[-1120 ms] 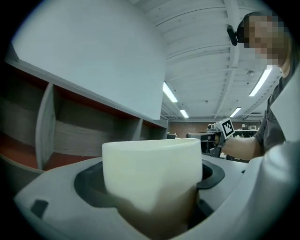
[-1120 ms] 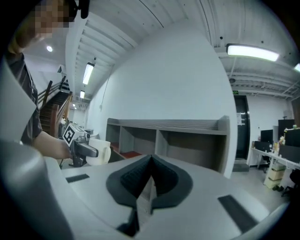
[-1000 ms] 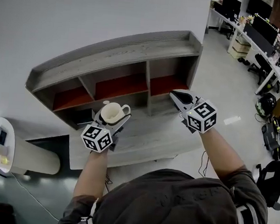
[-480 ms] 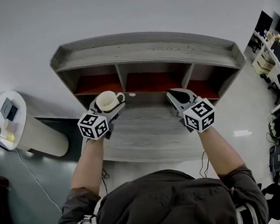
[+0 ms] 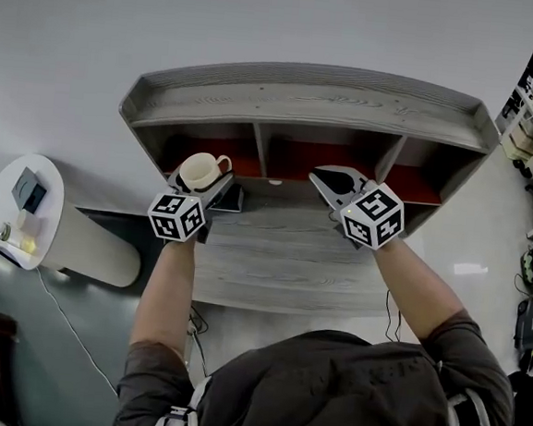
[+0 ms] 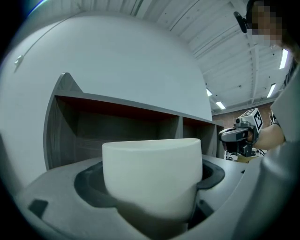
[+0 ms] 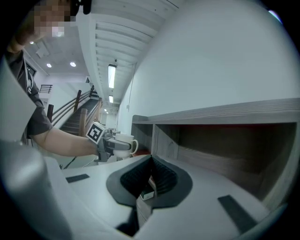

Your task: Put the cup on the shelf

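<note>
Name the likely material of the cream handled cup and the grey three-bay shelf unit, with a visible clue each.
The cream handled cup looks like glazed ceramic, possibly plastic: smooth, uniform, thick-walled. The grey three-bay shelf unit looks like matt wood or wood-look laminate: streaky grain along its top.

The person wears a dark grey-brown T-shirt [image 5: 325, 389] with short sleeves [image 5: 448, 337]. Dark straps [image 5: 468, 412] with pale edging run over the shoulders, and a black-and-white patterned piece [image 5: 166, 423] hangs on the left one.

The left gripper [image 5: 215, 186] and the right gripper [image 5: 331, 179] have smooth, pale grey moulded shells. Each carries a white cube [image 5: 373, 214] printed with black square markers. In the right gripper view the jaw linings [image 7: 161, 180] are dark grey and finely ribbed, with small dark rectangular patches [image 7: 236, 208] set in the shell.
</note>
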A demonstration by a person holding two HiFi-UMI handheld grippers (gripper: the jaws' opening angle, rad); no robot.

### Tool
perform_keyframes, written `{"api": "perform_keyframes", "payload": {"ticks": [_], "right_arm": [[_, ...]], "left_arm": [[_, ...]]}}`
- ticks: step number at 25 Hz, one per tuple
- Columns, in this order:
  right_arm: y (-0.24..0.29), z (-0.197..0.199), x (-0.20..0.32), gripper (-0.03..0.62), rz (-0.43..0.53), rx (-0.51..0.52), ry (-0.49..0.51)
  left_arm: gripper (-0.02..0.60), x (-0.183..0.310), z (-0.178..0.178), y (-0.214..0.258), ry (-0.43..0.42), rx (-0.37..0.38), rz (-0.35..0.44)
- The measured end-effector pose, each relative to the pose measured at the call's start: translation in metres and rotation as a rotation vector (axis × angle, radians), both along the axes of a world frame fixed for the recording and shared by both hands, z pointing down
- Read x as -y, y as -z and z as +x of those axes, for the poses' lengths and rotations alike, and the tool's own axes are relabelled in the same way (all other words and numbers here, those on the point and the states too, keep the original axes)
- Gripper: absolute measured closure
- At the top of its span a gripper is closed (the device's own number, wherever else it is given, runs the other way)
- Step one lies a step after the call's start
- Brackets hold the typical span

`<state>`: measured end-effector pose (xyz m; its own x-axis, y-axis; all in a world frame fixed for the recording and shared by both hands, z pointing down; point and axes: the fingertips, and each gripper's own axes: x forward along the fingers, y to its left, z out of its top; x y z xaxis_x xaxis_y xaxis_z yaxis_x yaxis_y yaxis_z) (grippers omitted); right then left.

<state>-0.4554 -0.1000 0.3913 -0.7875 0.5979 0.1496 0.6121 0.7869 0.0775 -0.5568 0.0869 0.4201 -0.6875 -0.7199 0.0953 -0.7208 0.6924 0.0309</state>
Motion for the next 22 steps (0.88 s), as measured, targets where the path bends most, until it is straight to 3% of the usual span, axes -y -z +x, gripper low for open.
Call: {"api": "perform_keyframes", "payload": {"ticks": [13, 22], "right_arm": [[0.008, -0.038, -0.017, 0.603, -0.007, 0.009, 0.041], [-0.005, -0.053, -0.008, 0.602, 0.004, -0.021, 0.045]], "left_arm": [[0.147, -0.006, -0.062, 0.017, 0.050, 0.031, -0.023], [0.147, -0.003, -0.096, -0.013, 0.078, -0.004, -0.057]]}}
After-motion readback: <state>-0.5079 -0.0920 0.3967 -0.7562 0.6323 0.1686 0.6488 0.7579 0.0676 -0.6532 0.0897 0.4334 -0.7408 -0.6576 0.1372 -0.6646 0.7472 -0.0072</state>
